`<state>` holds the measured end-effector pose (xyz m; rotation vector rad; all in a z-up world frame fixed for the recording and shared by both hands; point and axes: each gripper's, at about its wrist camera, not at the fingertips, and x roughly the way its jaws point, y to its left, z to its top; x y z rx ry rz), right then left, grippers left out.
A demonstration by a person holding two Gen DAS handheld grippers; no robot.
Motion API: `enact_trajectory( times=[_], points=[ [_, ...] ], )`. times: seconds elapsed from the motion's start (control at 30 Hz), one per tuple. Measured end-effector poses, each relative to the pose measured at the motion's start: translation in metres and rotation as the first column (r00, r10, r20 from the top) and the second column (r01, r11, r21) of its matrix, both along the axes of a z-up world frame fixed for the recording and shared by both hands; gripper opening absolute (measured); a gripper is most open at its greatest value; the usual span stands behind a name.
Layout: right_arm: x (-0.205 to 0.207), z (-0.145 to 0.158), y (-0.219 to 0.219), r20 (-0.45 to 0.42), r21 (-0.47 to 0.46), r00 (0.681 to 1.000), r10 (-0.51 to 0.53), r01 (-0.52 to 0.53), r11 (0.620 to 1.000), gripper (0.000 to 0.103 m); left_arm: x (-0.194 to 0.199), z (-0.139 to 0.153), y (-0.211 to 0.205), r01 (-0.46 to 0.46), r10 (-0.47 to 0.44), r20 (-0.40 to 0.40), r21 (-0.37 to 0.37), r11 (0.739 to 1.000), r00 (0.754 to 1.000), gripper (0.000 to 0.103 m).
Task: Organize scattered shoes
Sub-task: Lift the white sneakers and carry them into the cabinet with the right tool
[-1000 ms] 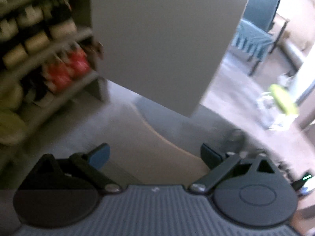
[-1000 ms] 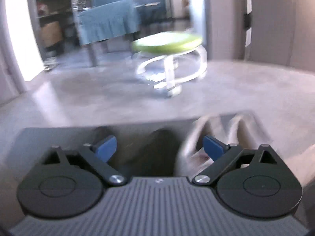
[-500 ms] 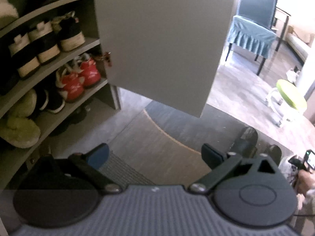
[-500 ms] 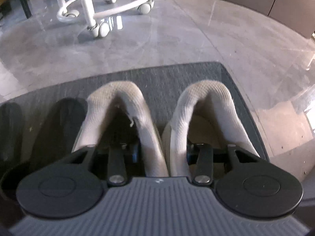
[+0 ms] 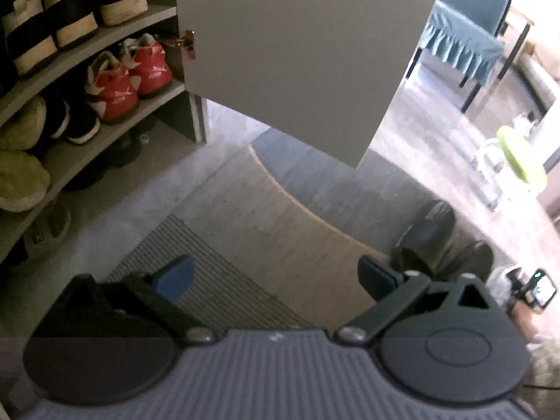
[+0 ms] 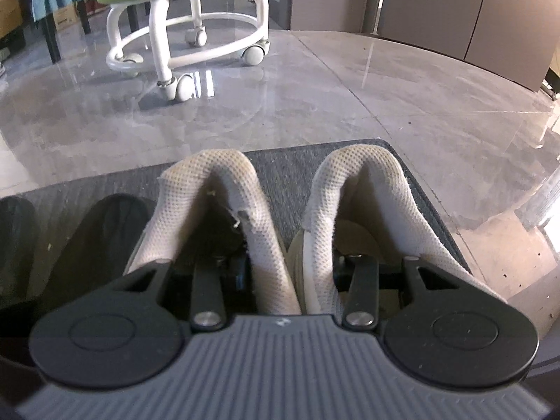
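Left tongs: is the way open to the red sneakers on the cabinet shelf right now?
Probably yes. The cabinet door is swung open, the red sneakers sit at the shelf's front edge with nothing before them, and the left tongs are open and empty.

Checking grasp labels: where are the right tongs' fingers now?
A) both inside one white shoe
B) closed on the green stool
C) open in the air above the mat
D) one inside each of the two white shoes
D: in the right wrist view, each finger of the right tongs dips into a different white mesh shoe, the left shoe and the right shoe, pinching their adjoining inner walls together.
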<state>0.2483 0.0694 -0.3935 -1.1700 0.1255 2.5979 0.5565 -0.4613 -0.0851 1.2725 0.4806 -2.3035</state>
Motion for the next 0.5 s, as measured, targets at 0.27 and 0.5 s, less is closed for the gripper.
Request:
enact_trajectory(
  times=[0.27, 0.5],
  points=[
    [0.048, 0.022, 0.008, -0.194, -0.058, 0.976, 0.1, -0.113, 0.992, 0.033, -0.022, -0.003, 0.02, 0.234, -0.232, 0.051, -0.061, 0.97, 0.971, 0.101],
    [0.152, 0.092, -0.031, -0.441, 0.074, 0.854, 0.278, -0.274, 0.959, 0.032, -0.039, -0.036, 0.009, 0.326, -0.311, 0.129, -0.118, 0.938, 0.942, 0.1]
  ],
)
